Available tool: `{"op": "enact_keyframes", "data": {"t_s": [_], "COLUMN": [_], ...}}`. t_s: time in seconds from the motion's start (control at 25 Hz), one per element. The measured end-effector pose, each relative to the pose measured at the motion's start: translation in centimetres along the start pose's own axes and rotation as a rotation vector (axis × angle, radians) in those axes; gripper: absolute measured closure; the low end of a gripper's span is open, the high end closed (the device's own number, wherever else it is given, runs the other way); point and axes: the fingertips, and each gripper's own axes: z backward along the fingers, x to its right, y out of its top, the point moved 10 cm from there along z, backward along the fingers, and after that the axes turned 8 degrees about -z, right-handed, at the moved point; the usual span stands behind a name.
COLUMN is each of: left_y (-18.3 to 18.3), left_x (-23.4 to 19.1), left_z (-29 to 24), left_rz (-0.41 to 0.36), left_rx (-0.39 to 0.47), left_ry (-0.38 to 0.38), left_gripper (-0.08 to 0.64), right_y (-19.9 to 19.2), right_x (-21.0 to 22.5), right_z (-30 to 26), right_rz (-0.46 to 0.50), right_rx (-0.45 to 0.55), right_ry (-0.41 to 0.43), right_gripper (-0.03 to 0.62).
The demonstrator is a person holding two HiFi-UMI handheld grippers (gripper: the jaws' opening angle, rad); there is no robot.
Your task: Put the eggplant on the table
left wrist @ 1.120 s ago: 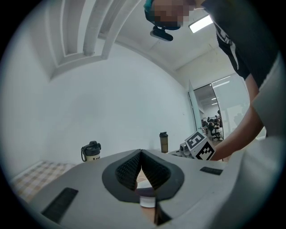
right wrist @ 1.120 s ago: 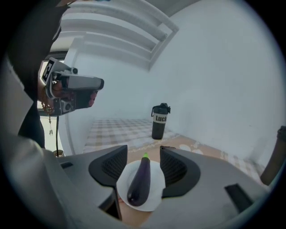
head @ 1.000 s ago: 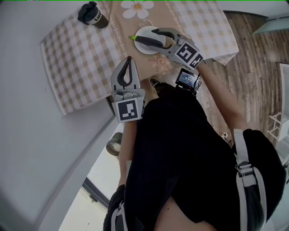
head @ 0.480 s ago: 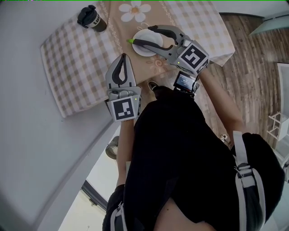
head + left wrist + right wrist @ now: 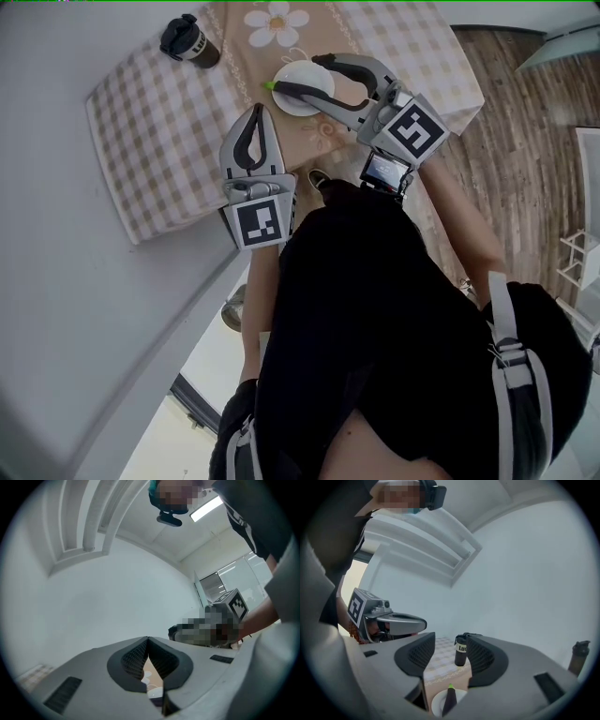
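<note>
The eggplant [image 5: 449, 699], dark with a green stem [image 5: 271, 85], lies on a white plate [image 5: 292, 107] on the checked tablecloth [image 5: 159, 122]. My right gripper [image 5: 305, 75] hovers above the plate. Its jaws have just been closing a little but still stand wide, with nothing between them. In the right gripper view the eggplant and plate [image 5: 437, 704] sit well below the right gripper [image 5: 450, 635]. My left gripper [image 5: 255, 111] is shut and empty, over the cloth to the left of the plate. The left gripper [image 5: 148, 640] shows its pads touching in its own view.
A dark tumbler [image 5: 187, 37] stands at the table's far left corner, seen beyond the jaws as the tumbler [image 5: 461, 652]. A dark bottle [image 5: 580, 653] stands at the far right. Wooden floor [image 5: 525, 94] lies right of the table, and a grey wall borders its left side.
My right gripper has lifted away from the plate, leaving the eggplant lying on it. The left gripper has risen slightly and stays shut.
</note>
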Motion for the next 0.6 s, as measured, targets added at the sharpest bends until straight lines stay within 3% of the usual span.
{"op": "enact_keyframes", "data": {"t_s": [0.16,0.6], "left_y": [0.5,0.2], "left_x": [0.3,0.7], "left_z": [-0.2,0.4], "left_rz": [-0.007,-0.005], "left_rx": [0.019,0.020], "left_ry": [0.009,0.036], "left_gripper": [0.568,0.568], "right_y": [0.6,-0.7], "right_x": [0.0,-2.0], "right_z": [0.9,2.0], "right_rz": [-0.009,-0.033], "right_rx": [0.047,0.064], "right_ry": [-0.049,-0.082], "right_gripper": [0.436,0.472]}}
